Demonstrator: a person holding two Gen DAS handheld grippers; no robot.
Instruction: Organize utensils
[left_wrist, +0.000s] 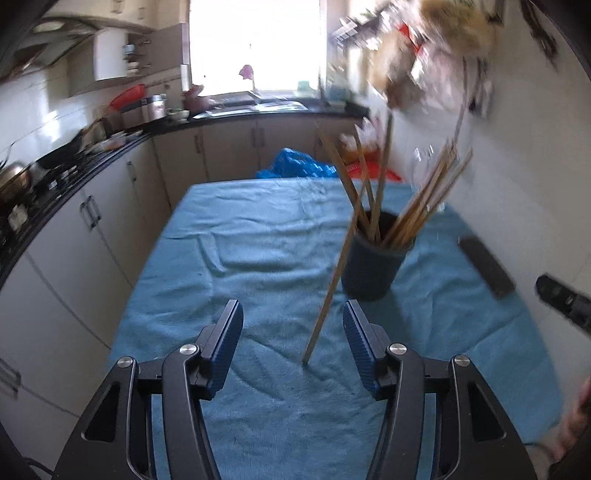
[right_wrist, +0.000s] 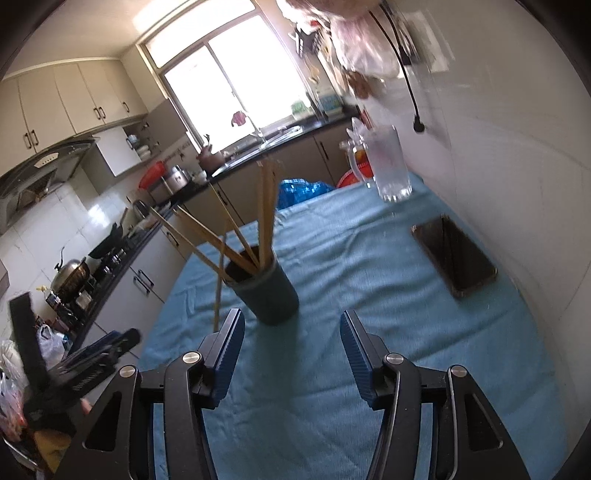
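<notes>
A dark blue cylindrical cup (left_wrist: 373, 266) stands mid-desk on the blue towel-covered desk (left_wrist: 258, 240), holding thin wooden chopsticks (left_wrist: 417, 206); one loose wooden chopstick (left_wrist: 328, 291) leans outside against its rim, tip on the cloth. The left gripper (left_wrist: 293, 343) and right gripper (right_wrist: 291, 347) both hang spread and empty, near it. Best pinch the stray stick low, lift, then drop it inside. Motion blur smears the far right clutter; the cup's inside is hidden.
</notes>
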